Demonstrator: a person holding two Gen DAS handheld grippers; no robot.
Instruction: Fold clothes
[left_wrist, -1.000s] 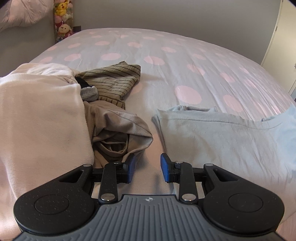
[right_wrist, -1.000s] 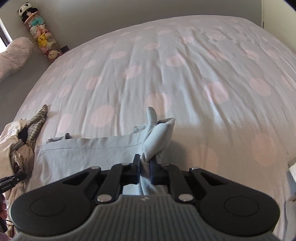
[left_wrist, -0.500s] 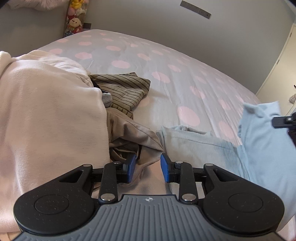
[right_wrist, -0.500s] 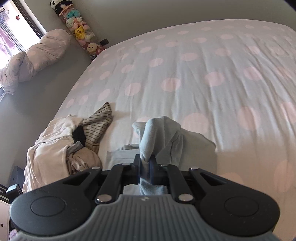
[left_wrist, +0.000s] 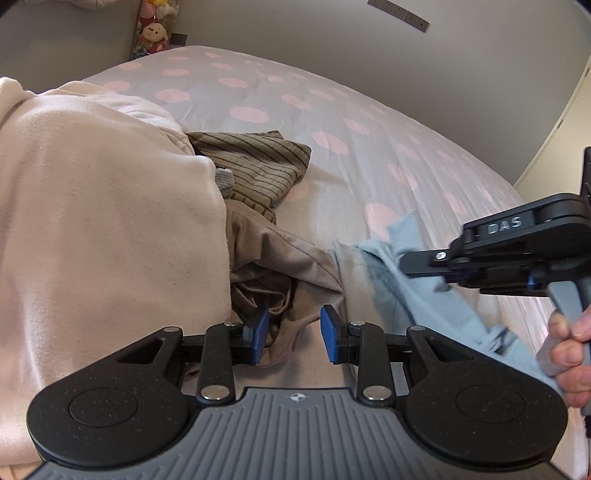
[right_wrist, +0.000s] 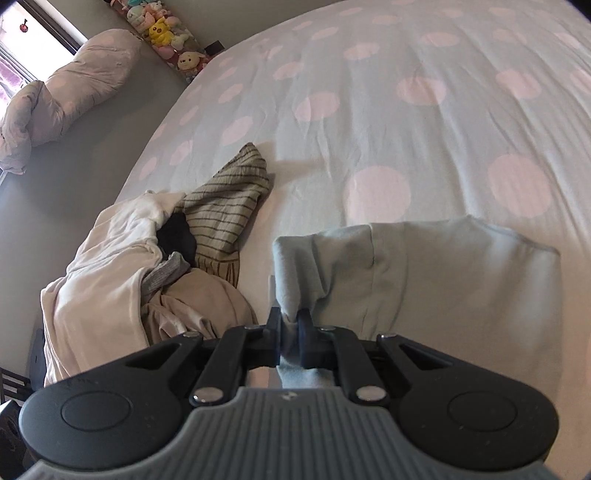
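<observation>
Light blue garment (right_wrist: 424, 273) lies on the bed (right_wrist: 369, 110), near side, right of the clothes pile. Right hand-held gripper (right_wrist: 290, 332) is clamped on a bunched edge of it; the gripped part stands up from the rest, which lies on the sheet with one fold line visible across it. In the left wrist view the same right hand-held gripper (left_wrist: 410, 264) comes in from the right with blue cloth draped under it, and a hand (left_wrist: 572, 354) on its handle. Left hand-held gripper (left_wrist: 291, 332) is released, jaws apart, nothing between them, hovering over the near edge of the tan garment (left_wrist: 280, 266).

Pile at left: cream sweatshirt (left_wrist: 103, 221) on top and nearest, striped olive garment (left_wrist: 255, 166) at the far side, tan garment below, a grey bit (left_wrist: 224, 181) and something dark tucked between. All of these look crumpled, not folded.

Progress judgement: blue garment looks mid-fold, partly doubled over but not yet a flat neat stack. Remaining: finish laying down the held edge, then the whole pile. No finished folded stack visible in either view. Task looks far from complete.
</observation>
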